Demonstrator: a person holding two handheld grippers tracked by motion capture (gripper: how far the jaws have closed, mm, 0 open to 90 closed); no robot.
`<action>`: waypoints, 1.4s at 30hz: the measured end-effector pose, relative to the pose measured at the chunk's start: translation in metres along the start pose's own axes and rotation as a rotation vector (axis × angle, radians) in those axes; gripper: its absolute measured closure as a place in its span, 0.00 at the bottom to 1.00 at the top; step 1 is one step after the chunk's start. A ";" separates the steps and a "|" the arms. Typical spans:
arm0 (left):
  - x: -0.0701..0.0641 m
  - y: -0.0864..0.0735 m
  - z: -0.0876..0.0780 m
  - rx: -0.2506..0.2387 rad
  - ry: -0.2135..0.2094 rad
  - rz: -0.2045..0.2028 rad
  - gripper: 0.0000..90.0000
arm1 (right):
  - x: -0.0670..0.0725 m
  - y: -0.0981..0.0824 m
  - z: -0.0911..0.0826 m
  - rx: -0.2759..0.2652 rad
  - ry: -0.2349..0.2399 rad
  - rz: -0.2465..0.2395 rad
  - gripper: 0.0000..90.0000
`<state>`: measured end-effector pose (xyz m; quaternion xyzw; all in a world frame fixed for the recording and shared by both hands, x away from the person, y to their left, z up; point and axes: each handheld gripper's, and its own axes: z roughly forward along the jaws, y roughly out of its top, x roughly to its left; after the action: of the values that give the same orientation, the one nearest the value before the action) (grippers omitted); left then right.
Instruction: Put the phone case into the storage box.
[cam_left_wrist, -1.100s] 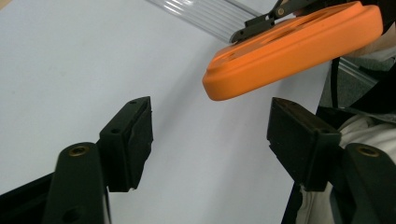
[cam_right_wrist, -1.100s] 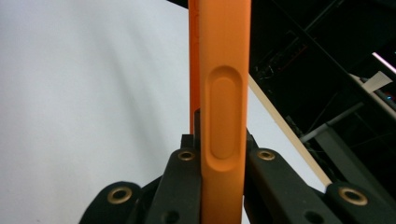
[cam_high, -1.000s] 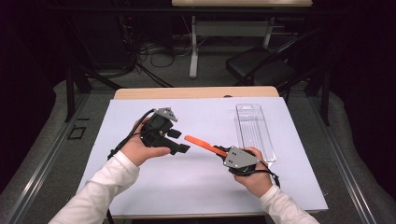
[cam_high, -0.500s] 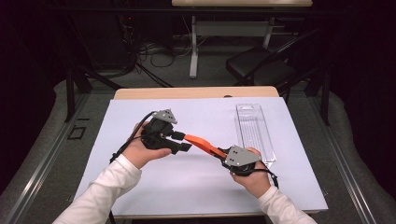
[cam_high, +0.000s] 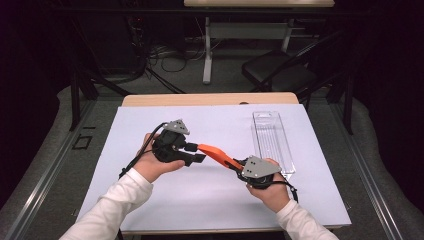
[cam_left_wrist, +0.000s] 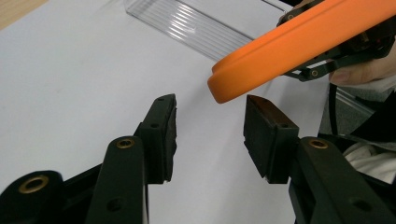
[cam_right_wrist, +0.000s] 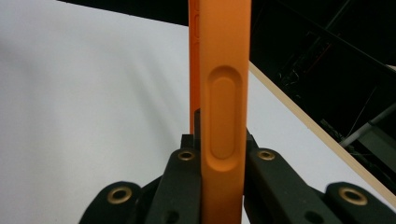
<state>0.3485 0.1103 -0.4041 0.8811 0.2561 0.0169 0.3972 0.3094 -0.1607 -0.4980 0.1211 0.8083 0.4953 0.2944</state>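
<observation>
Right gripper (cam_high: 239, 164), near right over the bench (cam_high: 150, 200): jaws clamped on the edges of the orange phone case (cam_high: 216, 154) at its near end, side-button bump facing the right gripper camera (cam_right_wrist: 223, 116). The case is held off the bench, sticking out up-left toward the left gripper (cam_high: 196, 152), just beyond bench centre. Left jaws are apart and have just been closing; in the left gripper view the rounded free corner of the case (cam_left_wrist: 280, 51) sits just above and beyond the gap, closer to the right-hand pad (cam_left_wrist: 261, 130), with nothing pressed yet, so no grip there. Handling, my read: light, soft rubbery shell, grippy rather than slick, not fragile. It'll flex or twist if pinched across the thin wall or levered from one end, and the free end likely droops a bit. Best hold for the left is across the two long edges near that free corner, pads flat on the rim, clear of the button bumps, with modest squeeze so it doesn't buckle. Further right lies a clear plastic tray (cam_high: 272, 140) flat on the white sheet (cam_high: 150, 125), apart from both grippers.
</observation>
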 end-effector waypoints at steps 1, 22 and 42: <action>0.000 0.000 0.001 -0.003 -0.006 -0.002 0.61 | 0.000 0.000 0.000 -0.003 0.002 0.007 0.97; -0.002 -0.005 0.008 -0.118 -0.010 -0.017 0.77 | 0.002 -0.004 0.003 -0.024 0.031 0.067 0.97; -0.001 -0.009 0.007 -0.167 -0.033 -0.008 0.89 | 0.001 -0.005 0.003 -0.050 0.058 0.093 0.97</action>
<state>0.3459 0.1101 -0.4148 0.8442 0.2505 0.0223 0.4734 0.3109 -0.1605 -0.5042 0.1364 0.7974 0.5318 0.2504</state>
